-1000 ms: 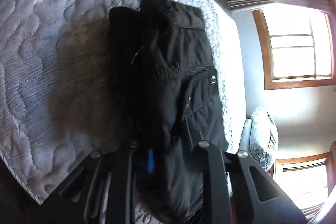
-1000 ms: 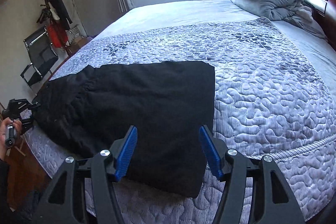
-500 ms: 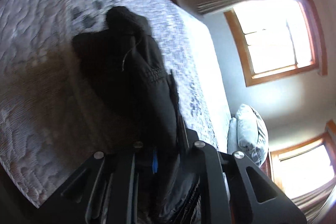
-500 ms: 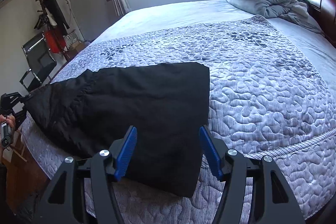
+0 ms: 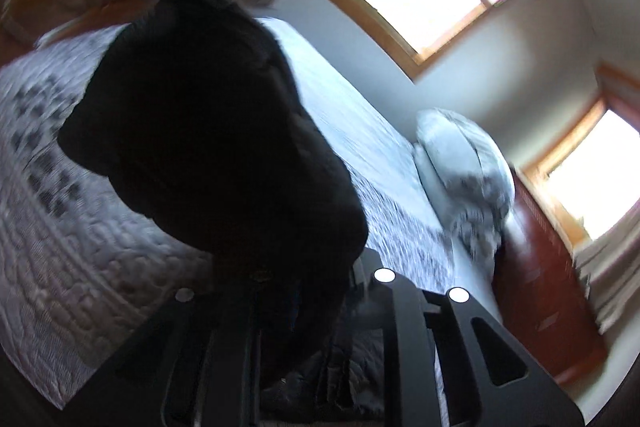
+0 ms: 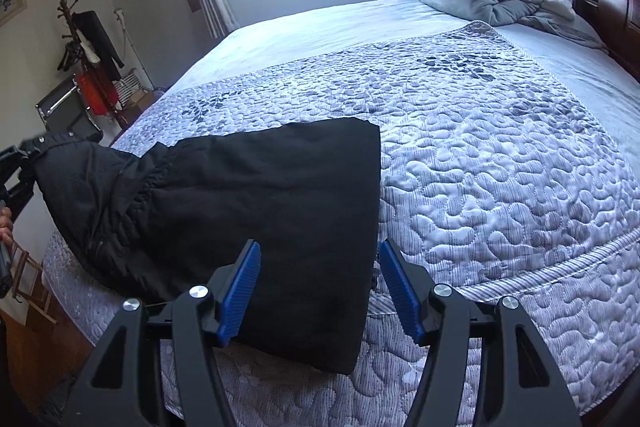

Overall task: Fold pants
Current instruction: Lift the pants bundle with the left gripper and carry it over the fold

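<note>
Honestly these black pants [image 6: 248,203] look soft, padded and floppy. They lie mid-left of the right view on the bed [image 6: 500,187], waistband end lifted by the left gripper [image 5: 304,307], jaws clamped on it. Right gripper [image 6: 320,283] hovers wide open; I'd grab the hem corner.

No readable text, label, brand or number shows in either view. A framed picture [image 6: 12,1] hangs on the wall far up and left of the right claw [image 6: 320,287]; any writing there seems too small to read.
</note>
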The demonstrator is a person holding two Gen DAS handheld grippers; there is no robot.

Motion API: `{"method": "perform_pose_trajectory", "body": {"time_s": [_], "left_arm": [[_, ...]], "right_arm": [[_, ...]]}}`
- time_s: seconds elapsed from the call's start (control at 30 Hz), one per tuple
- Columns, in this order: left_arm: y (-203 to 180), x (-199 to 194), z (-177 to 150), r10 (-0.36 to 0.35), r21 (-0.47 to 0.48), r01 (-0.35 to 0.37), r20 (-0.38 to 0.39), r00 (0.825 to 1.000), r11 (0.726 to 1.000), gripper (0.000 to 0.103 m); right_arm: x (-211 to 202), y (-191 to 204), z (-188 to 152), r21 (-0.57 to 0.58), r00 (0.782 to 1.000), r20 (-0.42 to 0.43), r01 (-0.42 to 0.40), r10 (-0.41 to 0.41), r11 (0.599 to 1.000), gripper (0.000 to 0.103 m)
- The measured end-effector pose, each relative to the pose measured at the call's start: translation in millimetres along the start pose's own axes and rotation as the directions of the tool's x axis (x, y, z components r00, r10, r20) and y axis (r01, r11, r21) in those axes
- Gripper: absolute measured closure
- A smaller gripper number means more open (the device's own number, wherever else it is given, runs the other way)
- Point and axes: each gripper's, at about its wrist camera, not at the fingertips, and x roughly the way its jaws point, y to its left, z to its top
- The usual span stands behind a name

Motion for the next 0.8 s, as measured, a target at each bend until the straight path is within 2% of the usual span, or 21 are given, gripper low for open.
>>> {"method": "perform_pose_trajectory", "body": {"time_s": [0.17,0.47,0.67,0.8], "left_arm": [[-46,16,-19,-0.023,0.179,0.041,-0.098,0.995,0.983,0.085],[-85,39,-71,0.031,0.422,0.087,-0.264,0.964,0.902,0.085],[-83,63,-102,0.099,0.509,0.109,-0.365,0.926,0.854,0.085],[-79,78,-117,0.114,0.523,0.139,-0.422,0.899,0.841,0.081]], "right_arm": [[0,-5,-1,0.012,1.000,0.000,0.002,-0.002,1.000,0.040],[2,-15,-3,0.046,1.000,0.000,0.002,-0.002,0.999,0.040],[1,-18,-3,0.060,1.000,0.007,0.003,-0.003,0.998,0.040],[-1,-19,-2,0.063,1.000,0.010,0.002,-0.003,0.998,0.040]]}}
